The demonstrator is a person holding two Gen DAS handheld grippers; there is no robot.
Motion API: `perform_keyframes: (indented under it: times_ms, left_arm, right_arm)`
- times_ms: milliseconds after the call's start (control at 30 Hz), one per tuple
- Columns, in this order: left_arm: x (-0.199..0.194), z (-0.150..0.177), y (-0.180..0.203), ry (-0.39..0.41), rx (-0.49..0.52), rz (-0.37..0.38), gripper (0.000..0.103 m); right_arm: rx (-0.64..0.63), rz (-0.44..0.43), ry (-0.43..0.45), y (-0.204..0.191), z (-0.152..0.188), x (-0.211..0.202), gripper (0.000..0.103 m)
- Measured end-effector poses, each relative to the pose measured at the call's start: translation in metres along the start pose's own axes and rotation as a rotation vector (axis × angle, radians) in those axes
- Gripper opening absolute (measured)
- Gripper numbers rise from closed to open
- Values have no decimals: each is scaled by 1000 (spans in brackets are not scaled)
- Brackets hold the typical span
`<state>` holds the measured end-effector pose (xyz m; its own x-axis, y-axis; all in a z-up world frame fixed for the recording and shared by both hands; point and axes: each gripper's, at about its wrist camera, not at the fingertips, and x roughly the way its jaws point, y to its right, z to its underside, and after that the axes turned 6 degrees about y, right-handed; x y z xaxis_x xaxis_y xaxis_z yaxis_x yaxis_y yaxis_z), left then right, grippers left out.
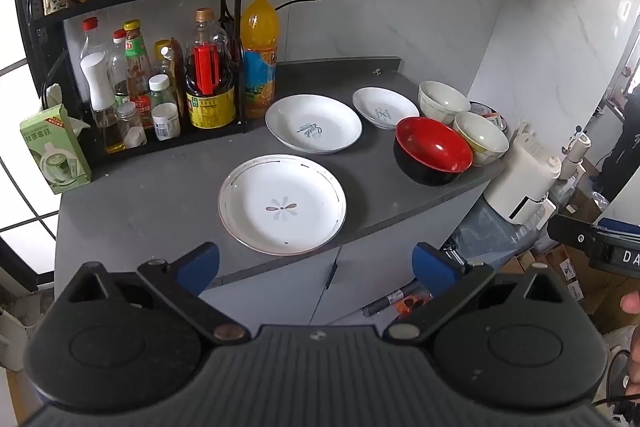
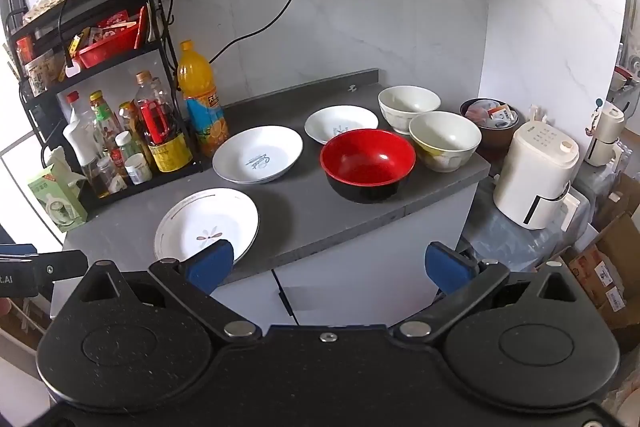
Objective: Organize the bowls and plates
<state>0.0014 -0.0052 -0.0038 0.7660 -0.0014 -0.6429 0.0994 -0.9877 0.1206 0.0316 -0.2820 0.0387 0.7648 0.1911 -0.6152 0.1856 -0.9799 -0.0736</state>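
On the counter [image 1: 160, 195] sit three plates and three bowls: flower plate [image 1: 282, 205] at 6 o'clock, red bowl [image 2: 367, 163] at 3. Left claw [image 1: 316, 263] and right claw [image 2: 328, 265] hang wide open, holding nothing.

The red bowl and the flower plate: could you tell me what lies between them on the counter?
Nothing does. In the right wrist view, bare grey counter separates the red bowl from the flower plate; the left wrist view shows the same.
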Motion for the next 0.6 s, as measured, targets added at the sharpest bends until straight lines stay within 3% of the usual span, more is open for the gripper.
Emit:
perform_keyframes:
  times_ms: [600]
  left_arm:
    - [-3,-1,1,3,-2,-7,102]
  right_arm:
    - [26,12,-3,6,7,-6,103]
